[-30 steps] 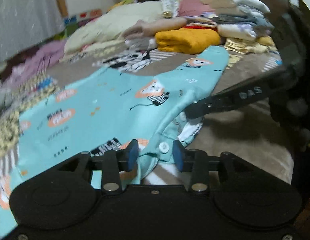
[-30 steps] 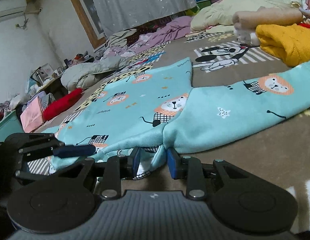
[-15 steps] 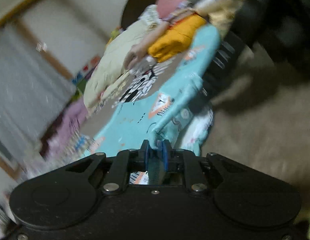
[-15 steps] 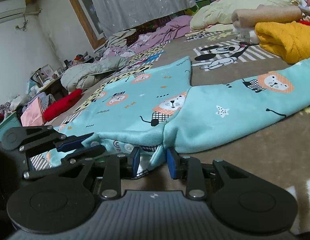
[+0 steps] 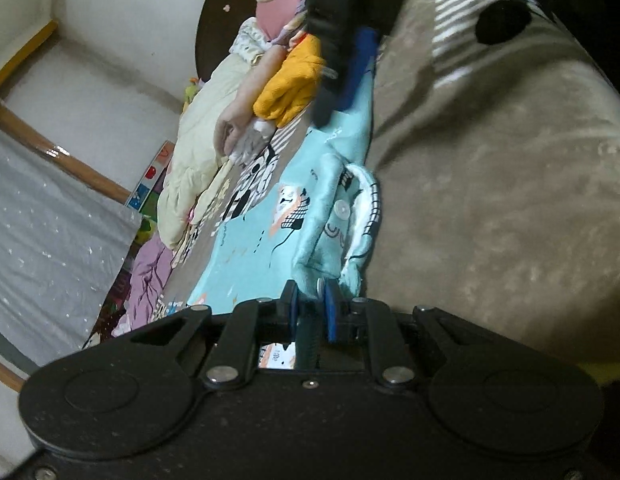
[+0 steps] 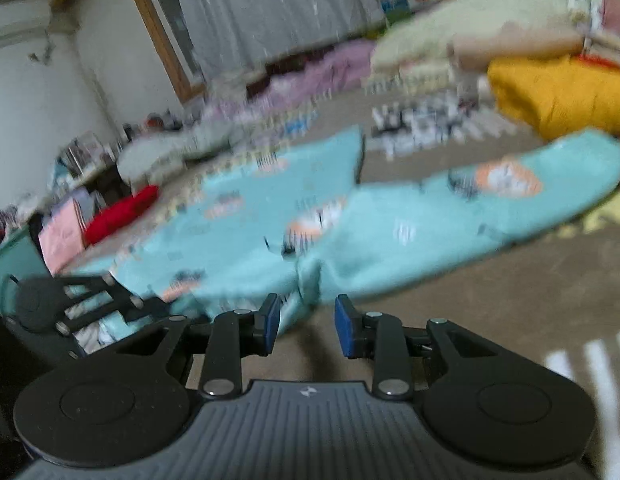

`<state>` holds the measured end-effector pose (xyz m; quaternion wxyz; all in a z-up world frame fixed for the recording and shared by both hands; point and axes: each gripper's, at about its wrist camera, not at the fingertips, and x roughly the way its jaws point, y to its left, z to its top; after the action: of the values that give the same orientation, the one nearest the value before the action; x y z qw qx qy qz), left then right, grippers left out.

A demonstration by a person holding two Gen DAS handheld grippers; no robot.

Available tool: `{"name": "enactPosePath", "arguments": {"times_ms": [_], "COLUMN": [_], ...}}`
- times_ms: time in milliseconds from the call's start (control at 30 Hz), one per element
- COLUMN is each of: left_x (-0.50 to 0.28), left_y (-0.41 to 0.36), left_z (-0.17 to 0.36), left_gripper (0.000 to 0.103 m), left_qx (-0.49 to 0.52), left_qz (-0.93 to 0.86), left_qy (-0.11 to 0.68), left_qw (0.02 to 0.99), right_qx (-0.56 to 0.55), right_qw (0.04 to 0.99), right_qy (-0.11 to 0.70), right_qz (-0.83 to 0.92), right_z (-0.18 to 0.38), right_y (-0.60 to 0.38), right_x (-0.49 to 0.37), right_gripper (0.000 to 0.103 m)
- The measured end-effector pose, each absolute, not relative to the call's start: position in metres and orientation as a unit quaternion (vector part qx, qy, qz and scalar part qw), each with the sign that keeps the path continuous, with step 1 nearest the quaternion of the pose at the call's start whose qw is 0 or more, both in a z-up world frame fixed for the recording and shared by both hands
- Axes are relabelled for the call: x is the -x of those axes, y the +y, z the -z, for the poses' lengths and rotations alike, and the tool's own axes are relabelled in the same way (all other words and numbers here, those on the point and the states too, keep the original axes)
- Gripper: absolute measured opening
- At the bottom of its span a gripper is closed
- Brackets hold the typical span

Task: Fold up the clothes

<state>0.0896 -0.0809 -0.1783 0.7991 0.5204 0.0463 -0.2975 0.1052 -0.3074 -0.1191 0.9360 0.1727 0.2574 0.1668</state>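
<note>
Left gripper (image 5: 310, 294) clamped on teal garment (image 5: 250, 248) edge. Right gripper (image 6: 304, 322) jaws apart, garment hem between, not pinched.

Yellow sweater (image 6: 561, 92) on taupe blanket (image 5: 489, 184) — grey curtain (image 6: 270, 12) behind.

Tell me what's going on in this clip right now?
A person with two handheld grippers is folding a turquoise lion-print garment spread on a bed. The left gripper is clamped on the garment's buttoned edge. The right gripper is open with cloth between its fingers, not pinched; that view is blurred. Folded clothes, including a yellow one, are piled behind.
</note>
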Motion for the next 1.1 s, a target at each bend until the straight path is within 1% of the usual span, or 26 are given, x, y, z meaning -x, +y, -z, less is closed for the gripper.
{"name": "enactPosePath", "arguments": {"times_ms": [67, 167, 267, 300, 367, 467, 533, 633, 733, 800, 867, 967, 1100], "left_x": [-0.088, -0.088, -0.088, -0.090, -0.093, -0.096, -0.097, -0.098, -0.099, -0.098, -0.093, -0.095, -0.099], "left_y": [-0.081, -0.079, -0.076, -0.075, -0.072, -0.065, -0.061, -0.060, -0.065, -0.070, -0.074, -0.070, -0.065], "left_z": [0.180, 0.179, 0.176, 0.173, 0.168, 0.157, 0.149, 0.142, 0.143, 0.151, 0.160, 0.151, 0.141], "left_gripper": [0.012, 0.012, 0.012, 0.012, 0.012, 0.016, 0.022, 0.027, 0.027, 0.026, 0.024, 0.024, 0.024], "left_qx": [-0.529, -0.525, -0.518, -0.511, -0.498, -0.462, -0.437, -0.409, -0.392, -0.410, -0.439, -0.421, -0.387], "left_qz": [0.299, 0.302, 0.307, 0.312, 0.318, 0.332, 0.340, 0.348, 0.349, 0.361, 0.359, 0.362, 0.359], "left_qy": [0.045, 0.048, 0.053, 0.060, 0.073, 0.093, 0.102, 0.108, 0.119, 0.129, 0.119, 0.128, 0.125], "left_qw": [0.793, 0.795, 0.796, 0.799, 0.803, 0.817, 0.827, 0.836, 0.843, 0.828, 0.815, 0.822, 0.840], "right_qx": [-0.168, -0.153, -0.130, -0.107, -0.086, -0.079, -0.071, -0.059, -0.045, -0.035, -0.030, -0.019, 0.008], "right_qw": [0.944, 0.946, 0.940, 0.941, 0.942, 0.942, 0.942, 0.942, 0.943, 0.944, 0.947, 0.952, 0.944], "right_qy": [0.225, 0.218, 0.250, 0.263, 0.268, 0.267, 0.267, 0.266, 0.268, 0.267, 0.255, 0.228, 0.250], "right_qz": [-0.175, -0.185, -0.191, -0.186, -0.183, -0.188, -0.189, -0.193, -0.194, -0.193, -0.191, -0.201, -0.214], "right_z": [0.111, 0.111, 0.122, 0.126, 0.128, 0.125, 0.125, 0.124, 0.123, 0.121, 0.118, 0.113, 0.120], "right_y": [-0.306, -0.296, -0.281, -0.276, -0.271, -0.273, -0.273, -0.274, -0.273, -0.272, -0.270, -0.265, -0.255], "right_x": [-0.101, -0.115, -0.134, -0.136, -0.136, -0.133, -0.130, -0.126, -0.124, -0.123, -0.120, -0.114, -0.117], "right_gripper": [0.032, 0.032, 0.032, 0.032, 0.032, 0.032, 0.032, 0.032, 0.032, 0.032, 0.032, 0.032, 0.032]}}
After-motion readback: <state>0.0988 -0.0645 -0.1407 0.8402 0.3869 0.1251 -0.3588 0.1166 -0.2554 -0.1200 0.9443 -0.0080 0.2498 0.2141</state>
